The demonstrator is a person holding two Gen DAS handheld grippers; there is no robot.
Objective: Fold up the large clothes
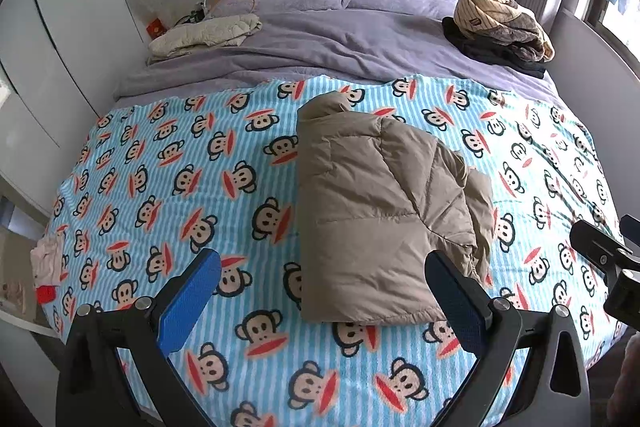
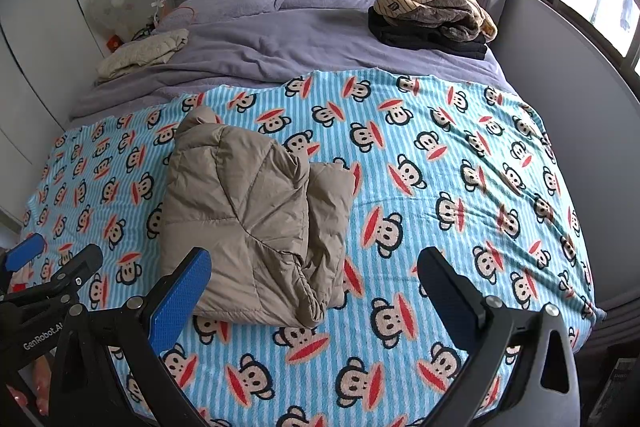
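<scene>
Both grippers, left (image 1: 324, 295) and right (image 2: 314, 291), jaws apart above folded jacket (image 1: 380, 211).

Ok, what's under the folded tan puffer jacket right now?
The tan puffer jacket lies on the blue striped monkey-print blanket, which shows all around it. Whatever is beneath the jacket's own folded layers is covered. Both grippers, left and right, are open, holding nothing.

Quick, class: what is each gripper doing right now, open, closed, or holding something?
Left gripper: open, holding nothing, above the blanket near the folded jacket.
Right gripper: open, holding nothing, also clear of the jacket.
</scene>
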